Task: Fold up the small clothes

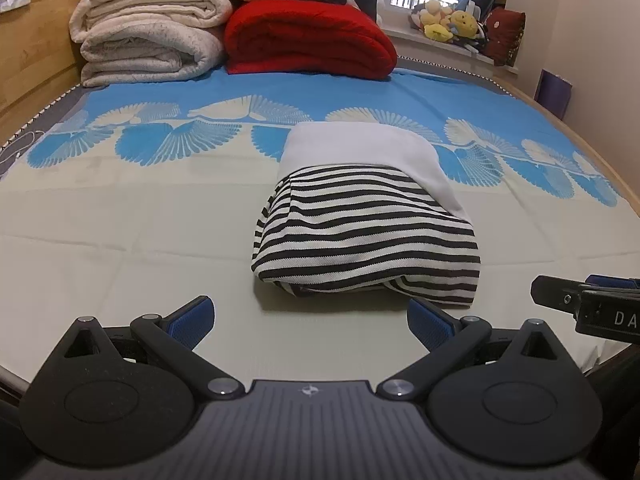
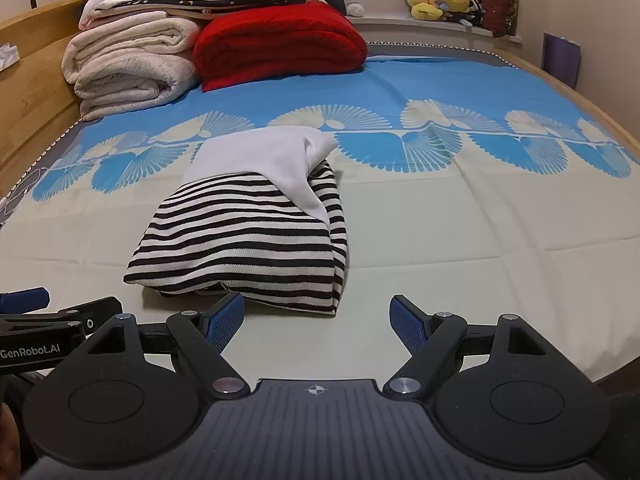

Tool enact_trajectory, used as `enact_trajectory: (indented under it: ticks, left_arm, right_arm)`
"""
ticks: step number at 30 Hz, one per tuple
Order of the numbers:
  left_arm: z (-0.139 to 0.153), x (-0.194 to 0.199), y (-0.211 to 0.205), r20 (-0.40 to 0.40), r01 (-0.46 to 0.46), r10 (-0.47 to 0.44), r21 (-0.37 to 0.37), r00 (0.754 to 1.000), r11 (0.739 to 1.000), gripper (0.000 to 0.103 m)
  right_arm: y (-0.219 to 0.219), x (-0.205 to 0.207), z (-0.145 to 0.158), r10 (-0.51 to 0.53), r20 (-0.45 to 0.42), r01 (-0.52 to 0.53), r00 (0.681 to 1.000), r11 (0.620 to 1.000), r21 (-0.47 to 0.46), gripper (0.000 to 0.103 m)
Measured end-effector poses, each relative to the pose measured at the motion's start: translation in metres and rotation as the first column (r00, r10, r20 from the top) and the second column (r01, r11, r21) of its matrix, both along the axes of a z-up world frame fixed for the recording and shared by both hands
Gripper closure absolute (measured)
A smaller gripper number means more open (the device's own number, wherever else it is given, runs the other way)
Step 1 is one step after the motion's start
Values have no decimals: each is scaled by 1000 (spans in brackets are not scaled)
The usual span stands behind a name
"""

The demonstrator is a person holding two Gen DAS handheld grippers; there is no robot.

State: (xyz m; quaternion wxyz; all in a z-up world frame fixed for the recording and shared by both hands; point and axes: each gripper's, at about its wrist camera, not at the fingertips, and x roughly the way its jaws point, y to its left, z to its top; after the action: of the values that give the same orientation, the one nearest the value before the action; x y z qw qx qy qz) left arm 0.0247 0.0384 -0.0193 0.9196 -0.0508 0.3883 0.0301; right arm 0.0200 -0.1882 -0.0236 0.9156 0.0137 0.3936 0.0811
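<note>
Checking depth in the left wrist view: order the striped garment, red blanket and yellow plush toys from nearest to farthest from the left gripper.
From the left gripper:
1. Striped garment, just ahead, centre-right.
2. Red blanket, far end of the bed.
3. Yellow plush toys, windowsill, right.

Bare sheet [image 1: 120, 264] to L of folded striped garment [image 1: 360, 236], and to its R [image 2: 480, 248]: room for a gripper either side. Near edge: narrow bare strip btwn garment and L gripper [image 1: 310, 320], R gripper [image 2: 318, 322], both w/ jaws spread wide. Far end blocked: cream blanket stack [image 1: 148, 36] and red blanket [image 1: 308, 40] by headboard.
</note>
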Motion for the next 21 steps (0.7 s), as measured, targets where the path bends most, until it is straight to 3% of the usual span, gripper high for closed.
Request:
enact_trajectory:
  ticks: [21]
  left_arm:
    - [-2, 0, -2, -4, 2, -2, -10, 1000, 1000, 0]
  right_arm:
    - [1, 1, -3, 8, -6, -8, 1000, 1000, -15, 22]
